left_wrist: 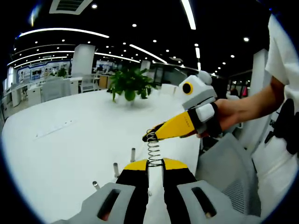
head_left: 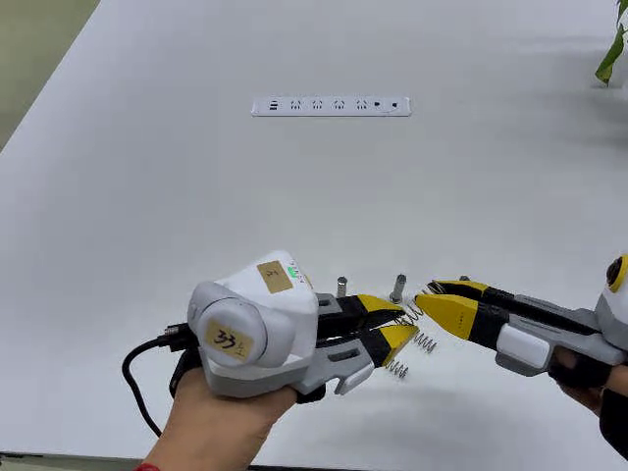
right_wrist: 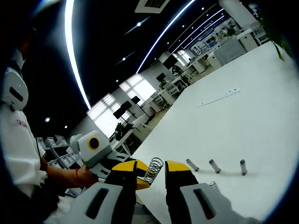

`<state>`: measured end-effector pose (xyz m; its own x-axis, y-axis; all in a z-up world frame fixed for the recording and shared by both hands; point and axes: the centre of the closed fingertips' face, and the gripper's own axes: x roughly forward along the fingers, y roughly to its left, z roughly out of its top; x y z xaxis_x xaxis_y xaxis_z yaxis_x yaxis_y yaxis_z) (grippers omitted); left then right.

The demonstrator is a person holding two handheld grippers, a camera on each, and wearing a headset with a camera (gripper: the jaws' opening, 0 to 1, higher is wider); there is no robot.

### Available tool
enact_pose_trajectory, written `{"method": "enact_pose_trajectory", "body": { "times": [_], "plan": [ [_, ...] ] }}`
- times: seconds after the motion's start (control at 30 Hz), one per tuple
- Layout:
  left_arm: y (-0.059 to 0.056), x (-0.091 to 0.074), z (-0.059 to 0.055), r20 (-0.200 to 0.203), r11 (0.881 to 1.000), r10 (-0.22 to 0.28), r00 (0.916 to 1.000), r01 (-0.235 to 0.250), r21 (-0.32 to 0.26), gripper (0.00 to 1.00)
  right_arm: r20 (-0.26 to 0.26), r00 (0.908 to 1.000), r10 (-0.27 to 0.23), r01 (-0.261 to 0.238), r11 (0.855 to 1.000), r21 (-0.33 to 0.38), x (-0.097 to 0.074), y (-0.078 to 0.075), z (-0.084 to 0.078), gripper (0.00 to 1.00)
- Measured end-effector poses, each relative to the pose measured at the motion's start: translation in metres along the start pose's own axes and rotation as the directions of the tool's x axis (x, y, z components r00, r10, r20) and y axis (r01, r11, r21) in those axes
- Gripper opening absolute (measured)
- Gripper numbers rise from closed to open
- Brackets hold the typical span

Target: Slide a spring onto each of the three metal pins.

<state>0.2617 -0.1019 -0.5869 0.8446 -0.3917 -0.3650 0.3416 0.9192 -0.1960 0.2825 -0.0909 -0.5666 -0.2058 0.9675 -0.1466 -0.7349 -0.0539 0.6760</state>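
Observation:
A small steel spring hangs in the air between the two grippers. My left gripper, in a hand at the lower left, is shut on one end of it; in the left gripper view the spring rises from the jaws. My right gripper comes in from the right, its jaws pressed against the other end, seen end-on. Three upright metal pins stand bare on the white table just behind the tips. Two more springs lie below the grippers.
A white power strip lies far back on the table. A plant leaf shows at the right edge. A black cable trails from the left gripper near the table's front edge.

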Motion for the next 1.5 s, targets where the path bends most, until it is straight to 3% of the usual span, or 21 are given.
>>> {"method": "enact_pose_trajectory", "body": {
  "times": [0.3,0.73,0.9,1.5],
  "plan": [
    [-0.004,0.001,0.003,0.003,1.0,-0.02,0.9998,0.02,0.012,0.1,0.002,1.0,0.006,-0.006,1.0,0.002,0.001,0.007,0.002,0.12],
    [-0.01,0.006,-0.005,-0.031,0.998,-0.053,0.9981,0.054,0.031,0.11,-0.099,0.9948,0.024,-0.039,0.987,-0.157,0.002,0.022,-0.005,0.11],
    [-0.011,0.007,-0.008,-0.043,0.998,-0.051,0.9978,0.052,0.029,0.15,-0.111,0.9933,0.034,-0.053,0.983,-0.175,0.0,0.021,-0.004,0.11],
    [-0.013,0.008,-0.011,-0.056,0.997,-0.062,0.9965,0.064,0.036,0.11,-0.178,0.984,0.013,-0.07,0.945,-0.318,-0.001,0.02,-0.007,0.11]
  ]
}}
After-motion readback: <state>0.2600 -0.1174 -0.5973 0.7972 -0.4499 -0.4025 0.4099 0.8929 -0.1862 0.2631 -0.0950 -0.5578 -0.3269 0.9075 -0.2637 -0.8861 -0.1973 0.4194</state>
